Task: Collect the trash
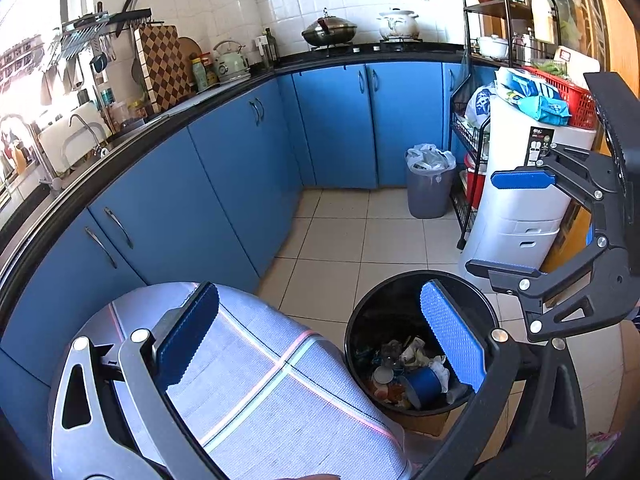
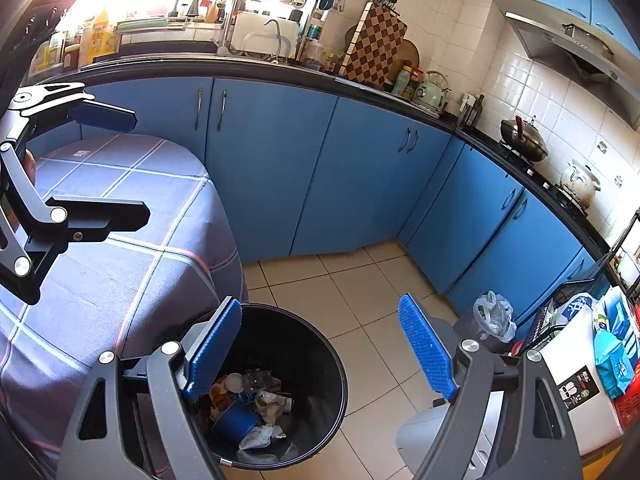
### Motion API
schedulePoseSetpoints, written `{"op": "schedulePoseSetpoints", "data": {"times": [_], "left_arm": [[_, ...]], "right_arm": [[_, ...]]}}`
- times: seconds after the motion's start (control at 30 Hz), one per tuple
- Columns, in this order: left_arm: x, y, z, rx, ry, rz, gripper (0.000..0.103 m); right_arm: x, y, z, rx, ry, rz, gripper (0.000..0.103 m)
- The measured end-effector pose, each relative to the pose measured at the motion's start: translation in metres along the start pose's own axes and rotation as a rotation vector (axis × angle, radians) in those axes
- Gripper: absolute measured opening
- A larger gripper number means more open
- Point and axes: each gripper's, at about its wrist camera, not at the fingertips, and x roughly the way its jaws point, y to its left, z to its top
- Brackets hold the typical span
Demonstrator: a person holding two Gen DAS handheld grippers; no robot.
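Both my claws stand wide open with nothing between their pads. From my left wrist, my left claw (image 1: 320, 344) hangs over the edge of the cloth-covered table (image 1: 280, 392); its left finger sits above the checked cloth, its right finger over the mouth of the black bin (image 1: 360, 320). The trash (image 1: 408, 376), crumpled paper, wrappers and a blue cup, lies at the bin's bottom, below and just right of my gap. My right claw (image 1: 516, 224) shows at the right edge, beyond the bin.

From my right wrist, my right claw (image 2: 320, 344) frames the black bin (image 2: 320, 344), with the trash (image 2: 252, 408) beneath my left finger. My left claw (image 2: 120, 164) hovers over the table (image 2: 120, 280), far left.
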Motion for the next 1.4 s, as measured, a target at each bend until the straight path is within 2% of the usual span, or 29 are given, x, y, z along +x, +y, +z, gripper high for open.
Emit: {"op": "schedulePoseSetpoints", "data": {"times": [1.4], "left_arm": [[-0.0042,-0.0037,0.0005,0.019,-0.006,0.005,0.1]], "right_arm": [[-0.0013,-0.0025,0.0001,-0.017,0.003,0.001,0.079]]}}
